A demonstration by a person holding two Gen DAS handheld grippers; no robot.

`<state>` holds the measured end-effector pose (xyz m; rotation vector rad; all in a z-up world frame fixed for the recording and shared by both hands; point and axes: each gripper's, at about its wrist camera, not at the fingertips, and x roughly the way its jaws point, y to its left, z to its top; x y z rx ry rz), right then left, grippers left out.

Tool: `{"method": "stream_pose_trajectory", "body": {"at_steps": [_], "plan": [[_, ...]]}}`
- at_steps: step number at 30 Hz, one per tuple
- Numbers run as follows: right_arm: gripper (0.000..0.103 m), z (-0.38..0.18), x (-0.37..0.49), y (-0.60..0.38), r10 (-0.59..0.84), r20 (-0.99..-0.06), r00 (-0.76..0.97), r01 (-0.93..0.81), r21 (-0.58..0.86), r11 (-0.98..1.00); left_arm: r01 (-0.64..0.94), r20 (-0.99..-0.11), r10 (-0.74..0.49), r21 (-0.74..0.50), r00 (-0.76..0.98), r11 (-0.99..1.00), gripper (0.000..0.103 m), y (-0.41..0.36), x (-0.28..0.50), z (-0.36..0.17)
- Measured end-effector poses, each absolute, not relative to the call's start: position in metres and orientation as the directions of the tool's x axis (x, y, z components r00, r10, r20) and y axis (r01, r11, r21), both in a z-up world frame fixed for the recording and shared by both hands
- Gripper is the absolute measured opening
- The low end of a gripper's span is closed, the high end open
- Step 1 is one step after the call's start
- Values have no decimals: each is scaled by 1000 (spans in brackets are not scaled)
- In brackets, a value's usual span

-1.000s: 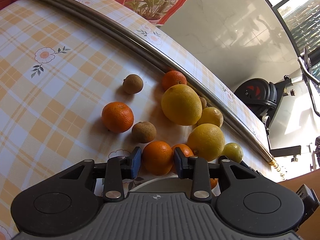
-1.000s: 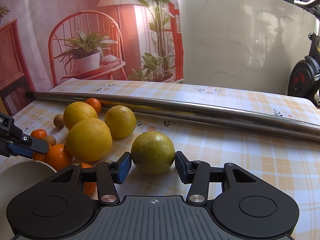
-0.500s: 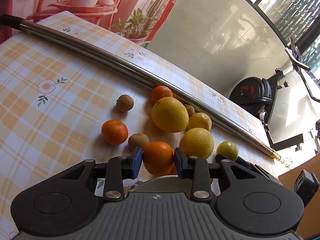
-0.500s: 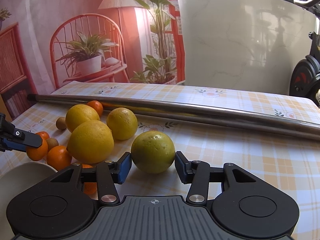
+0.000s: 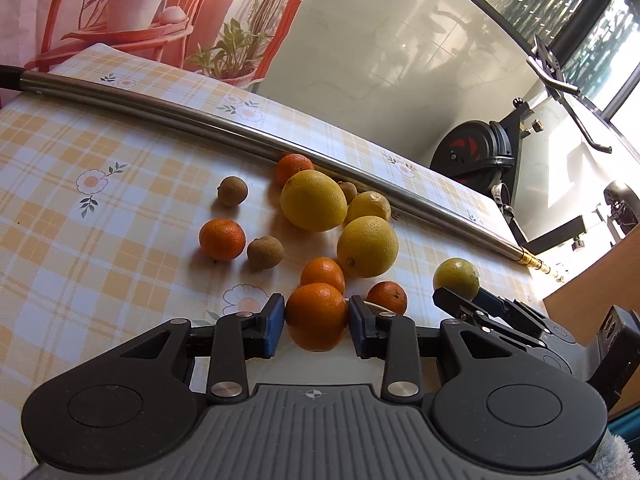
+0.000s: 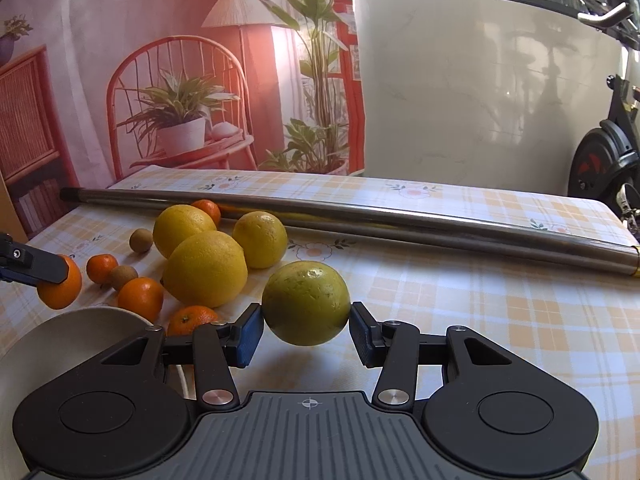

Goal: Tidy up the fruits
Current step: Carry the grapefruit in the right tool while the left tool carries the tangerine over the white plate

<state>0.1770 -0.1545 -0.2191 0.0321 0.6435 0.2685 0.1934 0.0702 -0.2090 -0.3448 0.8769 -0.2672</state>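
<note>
A small round orange mandarin [image 5: 316,316] is clamped between the blue pads [image 5: 273,324] of the left gripper [image 5: 316,325], raised off the yellow-checked tablecloth [image 5: 100,240] in front of the long steel tube [image 5: 240,136]. A round yellow-green citrus fruit [image 6: 306,303] is gripped midway between the pads of the right gripper [image 6: 306,332], also on the near side of that tube. Three large yellow lemons [image 6: 206,268] are gathered against the tube, and a white bowl [image 6: 80,328] is seen nearer than them.
</note>
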Motion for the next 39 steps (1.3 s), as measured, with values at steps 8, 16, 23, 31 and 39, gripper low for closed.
{"method": "stream_pose_trajectory", "body": {"at_steps": [8,16,23,31,39], "plan": [[44,-188,131,-142,316,-565,762,-262,177,949,167,-723,-381,-352,576,921,36,67,175,-209],[44,-185,98,-116,358,-622,697,-298,203,933,236,-760,-334,-240,558,942,36,65,166,-217],[44,-190,83,-100,339,-675,655,-304,176,936,269,-787,-295,-171,541,948,37,59,162,-227],[44,-196,76,-95,311,-711,631,-310,137,941,275,-792,-273,-138,546,952,37,57,157,-229],[44,-199,76,-93,304,-731,611,-318,124,940,269,-788,-271,-138,552,953,37,56,155,-229]]}}
